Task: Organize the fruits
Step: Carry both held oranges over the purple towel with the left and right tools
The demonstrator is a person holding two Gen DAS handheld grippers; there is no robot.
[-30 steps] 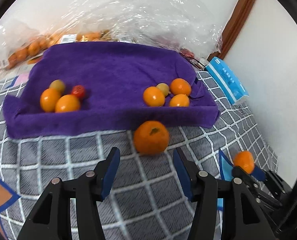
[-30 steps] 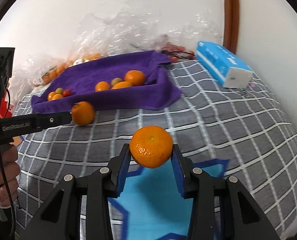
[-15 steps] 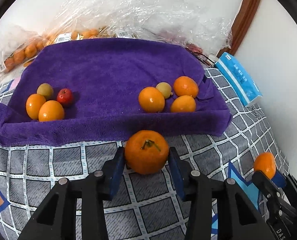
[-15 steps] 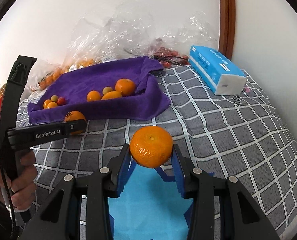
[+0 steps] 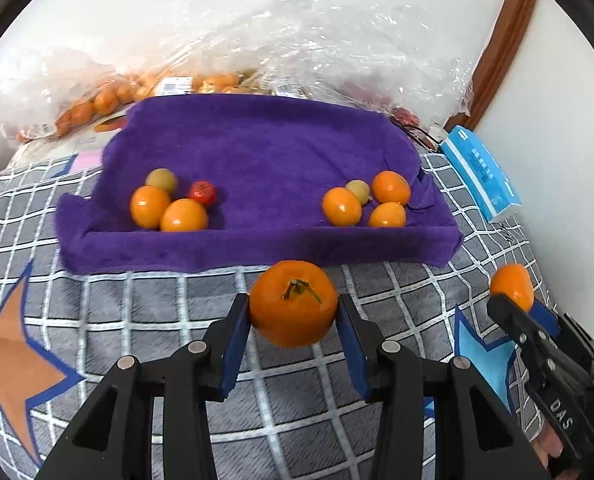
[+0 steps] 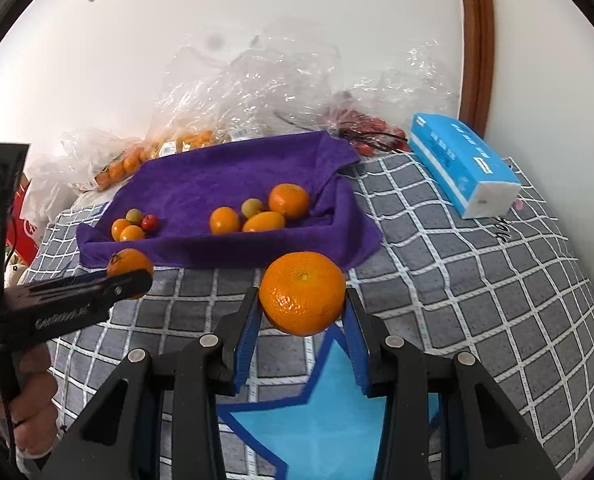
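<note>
My left gripper (image 5: 294, 316) is shut on a stemmed mandarin (image 5: 293, 303) and holds it just in front of the purple towel (image 5: 257, 152). My right gripper (image 6: 301, 312) is shut on another mandarin (image 6: 302, 293), in front of the towel's (image 6: 225, 176) right corner. On the towel lie two fruit groups: left, two oranges, a green fruit and a red tomato (image 5: 202, 192); right, three oranges and a green fruit (image 5: 357, 189). The left gripper with its mandarin (image 6: 130, 263) shows in the right wrist view, the right one's mandarin (image 5: 512, 285) in the left wrist view.
Clear plastic bags (image 5: 281, 40) with oranges and red fruit lie behind the towel against the wall. A blue tissue pack (image 6: 463, 168) lies at the right. The surface is a grey checked cloth (image 6: 477, 280) with star patches.
My left gripper moved forward around the stemmed mandarin, closed on it and lifted it. My right gripper kept its mandarin and moved closer to the towel.
</note>
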